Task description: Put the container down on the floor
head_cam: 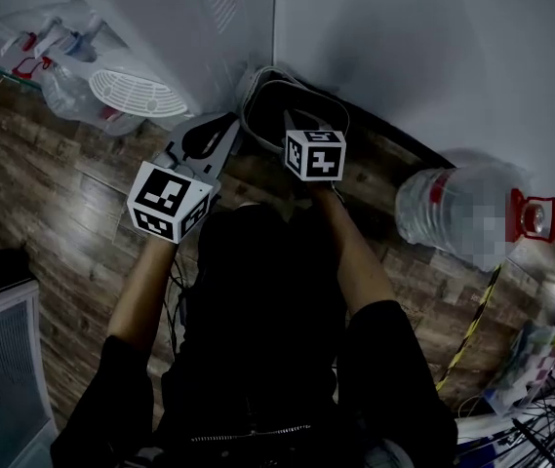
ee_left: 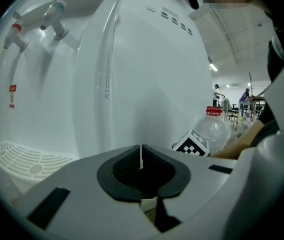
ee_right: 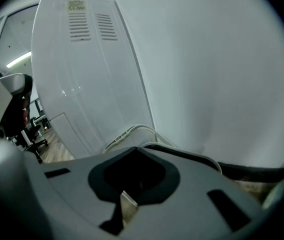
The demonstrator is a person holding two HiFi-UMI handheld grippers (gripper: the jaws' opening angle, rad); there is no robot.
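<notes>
At the far left the white water dispenser (head_cam: 189,27) showed smooth plastic panels and a slotted round drip tray (head_cam: 136,94). The left gripper (ee_left: 141,164) had its ribbed black pads pressed together, holding nothing. The right gripper (ee_right: 134,174) was likewise closed and empty, aimed at the cables by the wall. Further right, well apart from both, the clear plastic water jug (head_cam: 448,208) lay on its side on the wood-plank floor (head_cam: 82,193). It probably rolls easily and is slippery, and heavy if filled, so the neck by its red cap (head_cam: 533,215) looked the surest hold.
</notes>
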